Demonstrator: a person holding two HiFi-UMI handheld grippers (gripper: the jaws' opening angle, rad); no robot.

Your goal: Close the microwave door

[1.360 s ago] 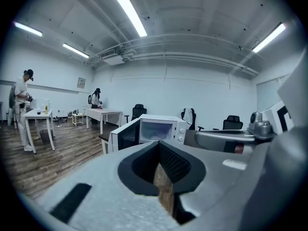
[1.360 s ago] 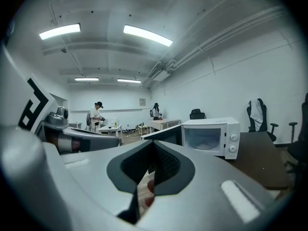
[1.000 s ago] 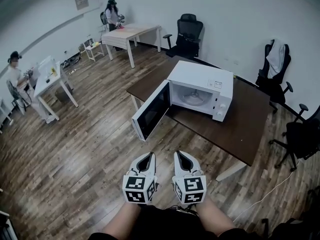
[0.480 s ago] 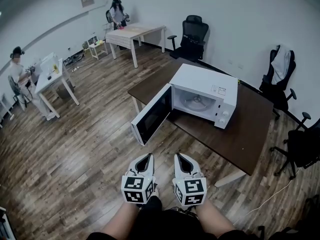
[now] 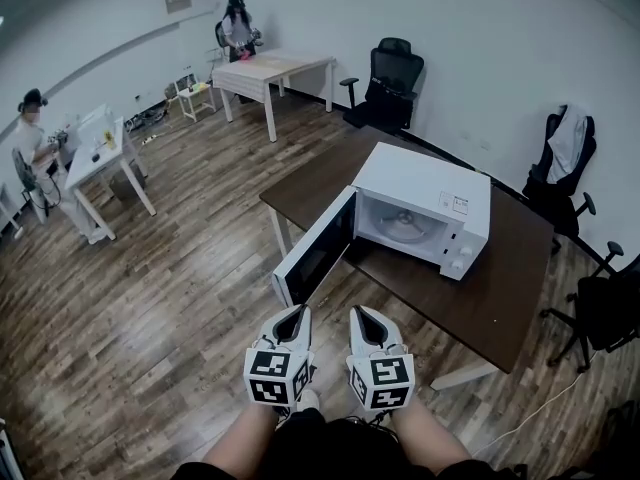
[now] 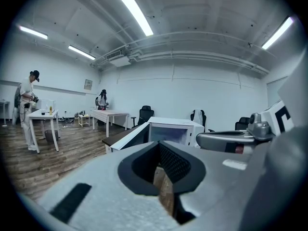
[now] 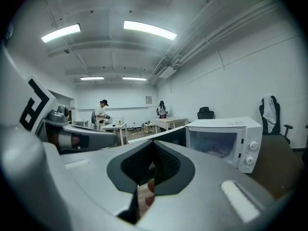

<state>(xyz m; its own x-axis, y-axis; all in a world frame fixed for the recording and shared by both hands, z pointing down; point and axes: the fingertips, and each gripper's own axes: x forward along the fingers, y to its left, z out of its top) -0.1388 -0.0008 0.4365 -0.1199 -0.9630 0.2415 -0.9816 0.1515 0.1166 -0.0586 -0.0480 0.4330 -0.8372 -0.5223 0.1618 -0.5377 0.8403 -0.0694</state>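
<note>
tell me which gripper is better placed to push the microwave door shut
Left, probably: the open door swings its free edge toward the left gripper; the right gripper sits further away. Neither touches it.

The left gripper [image 5: 296, 313] and right gripper [image 5: 361, 313] have pale grey shells, black ribbed jaw linings, and cubes [image 5: 272, 378] bearing black-and-white square markers.

Left gripper [image 6: 160, 150]: jaws together, nothing between them. Right gripper [image 6: 231, 139]: alongside, at the right edge. White microwave [image 6: 172, 129]: ahead on a dark table [image 6: 114, 141], its door [image 6: 129, 137] swung open to the left. Black office chair [image 6: 145, 113] behind. Two white tables [image 6: 42, 115], a person [image 6: 26, 97] standing at each. Wood floor [image 6: 29, 162].
</note>
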